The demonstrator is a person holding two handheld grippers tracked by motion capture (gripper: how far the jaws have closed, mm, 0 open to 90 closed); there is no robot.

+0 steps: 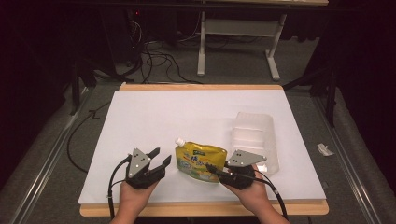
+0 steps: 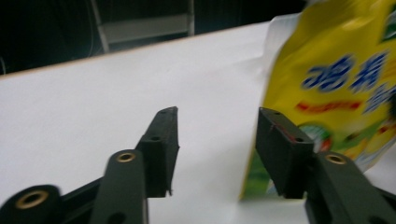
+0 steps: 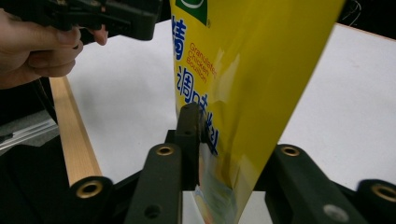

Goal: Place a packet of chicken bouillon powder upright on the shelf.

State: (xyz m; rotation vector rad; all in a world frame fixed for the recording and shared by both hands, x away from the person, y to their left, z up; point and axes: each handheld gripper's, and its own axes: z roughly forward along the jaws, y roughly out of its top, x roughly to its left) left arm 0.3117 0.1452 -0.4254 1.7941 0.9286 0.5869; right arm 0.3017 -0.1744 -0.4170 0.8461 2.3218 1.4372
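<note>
Left gripper [image 1: 160,158] at seven o'clock, jaws apart, pointing toward two o'clock, gripping nothing. Right gripper [image 1: 211,170] at five o'clock, jaws clamped, pointing toward nine o'clock.

Worktop [image 1: 187,112] bare across far and left stretches, free passage; yellow pouch [image 1: 200,161] mid-front and clear tray [image 1: 254,135] just right block that side.

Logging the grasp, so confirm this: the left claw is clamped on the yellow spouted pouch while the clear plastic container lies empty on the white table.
Wrong claw. The right claw is clamped on the yellow spouted pouch, as the right gripper view shows; the left claw is open beside it. The clear plastic container does lie empty on the white table.
</note>
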